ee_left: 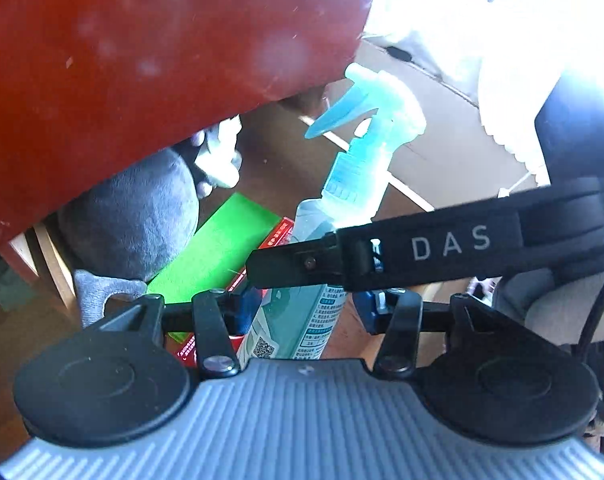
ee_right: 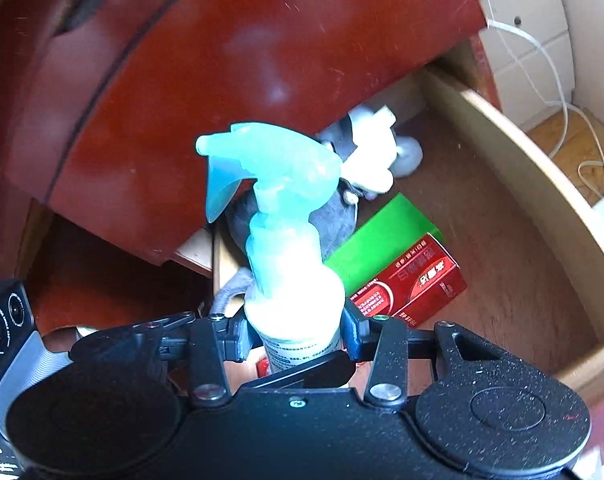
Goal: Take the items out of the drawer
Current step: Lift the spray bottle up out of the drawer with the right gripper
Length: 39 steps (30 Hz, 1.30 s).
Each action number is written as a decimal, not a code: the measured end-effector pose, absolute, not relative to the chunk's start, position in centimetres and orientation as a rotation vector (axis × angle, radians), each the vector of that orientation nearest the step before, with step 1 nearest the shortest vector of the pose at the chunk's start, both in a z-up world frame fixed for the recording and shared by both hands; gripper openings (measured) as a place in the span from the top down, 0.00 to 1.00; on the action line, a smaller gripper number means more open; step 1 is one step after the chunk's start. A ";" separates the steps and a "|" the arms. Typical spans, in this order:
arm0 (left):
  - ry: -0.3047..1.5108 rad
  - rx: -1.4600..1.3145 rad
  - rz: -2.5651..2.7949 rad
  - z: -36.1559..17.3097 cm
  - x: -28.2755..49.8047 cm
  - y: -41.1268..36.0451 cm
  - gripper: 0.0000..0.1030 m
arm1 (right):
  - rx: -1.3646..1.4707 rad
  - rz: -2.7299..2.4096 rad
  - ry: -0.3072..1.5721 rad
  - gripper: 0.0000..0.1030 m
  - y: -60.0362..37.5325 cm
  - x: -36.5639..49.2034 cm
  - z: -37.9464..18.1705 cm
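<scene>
- Left wrist view, nearest: ribbed grey gripper body with black discs; left gripper [ee_left: 302,308] spread open, blue pads either side of the translucent teal plastic spray bottle [ee_left: 344,216] but apart from it, gripping nothing.
- Crossing in front: black finger of the right gripper [ee_left: 297,260], pressed on the bottle's body.
- Farther left: soft grey plush toy [ee_left: 141,216], fuzzy and squashy, beside a glossy green-and-red cardboard box [ee_left: 217,248], flat and stiff.
- Above: polished red-brown wooden cabinet front [ee_left: 141,48], scratched.
- Right wrist view, nearest: black right gripper [ee_right: 293,338] clenched on the spray bottle [ee_right: 285,240] at its smooth round body below the neck; bottle upright, held above the open wooden drawer [ee_right: 542,184].
- Likely light, rigid, rather slippery; shoulder under the trigger head probably the surest hold.
- Beyond: plush toy [ee_right: 338,216] and box [ee_right: 402,268] lying on the drawer floor, not yet taken.
</scene>
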<state>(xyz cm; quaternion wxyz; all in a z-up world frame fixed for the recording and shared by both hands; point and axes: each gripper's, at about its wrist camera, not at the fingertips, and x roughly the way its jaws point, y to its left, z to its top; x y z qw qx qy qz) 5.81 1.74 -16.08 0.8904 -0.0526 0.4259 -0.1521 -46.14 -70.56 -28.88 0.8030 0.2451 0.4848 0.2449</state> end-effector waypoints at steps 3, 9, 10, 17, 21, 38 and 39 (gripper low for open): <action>0.919 -0.130 -0.302 -15.0 6.5 1.2 0.53 | 0.516 0.516 0.994 0.54 -70.6 -47.8 -27.6; 0.841 -0.047 -0.311 -12.3 5.1 -0.4 0.53 | 0.550 0.499 0.879 0.53 -71.6 -50.8 -24.1; 0.832 -0.049 -0.312 -11.7 5.0 -0.4 0.53 | 0.547 0.502 0.860 0.53 -71.7 -51.2 -23.4; 0.773 -0.017 -0.377 -6.1 2.3 -0.4 0.53 | 0.517 0.514 0.729 0.53 -71.5 -53.8 -17.9; 0.786 -0.044 -0.414 -3.7 1.1 0.1 0.53 | 0.535 0.495 0.729 0.53 -71.3 -55.0 -15.3; 0.666 -0.025 -0.423 6.7 -1.7 2.8 0.55 | 0.449 0.633 0.580 0.54 -67.8 -58.0 -4.8; 0.648 -0.023 -0.423 7.7 -2.1 3.0 0.55 | 0.443 0.638 0.566 0.54 -67.7 -58.1 -3.8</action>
